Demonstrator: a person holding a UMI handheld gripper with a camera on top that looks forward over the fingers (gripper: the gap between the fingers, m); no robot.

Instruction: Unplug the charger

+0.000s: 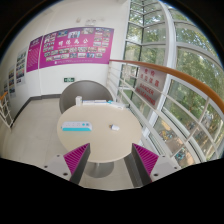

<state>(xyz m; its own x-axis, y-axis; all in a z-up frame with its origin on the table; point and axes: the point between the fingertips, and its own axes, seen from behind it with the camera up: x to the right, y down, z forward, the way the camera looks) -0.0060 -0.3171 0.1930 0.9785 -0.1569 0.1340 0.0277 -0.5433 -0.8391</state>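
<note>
A round white table [100, 140] stands just ahead of my fingers. On its left part lies a white block with a blue label [80, 126], which may be a power strip or charger. A small white object [114, 127] sits to its right; I cannot tell what it is. No cable shows clearly. My gripper [111, 152] is open, hovering over the table's near edge, with its magenta pads [77, 157] wide apart and nothing between them. Both white items lie beyond the fingertips.
A grey chair [84, 97] stands behind the table, with a white strip [97, 101] lying on its seat. Tall windows [170, 80] with a curved handrail run along the right. A pink poster wall [70, 48] closes the back. Light floor surrounds the table.
</note>
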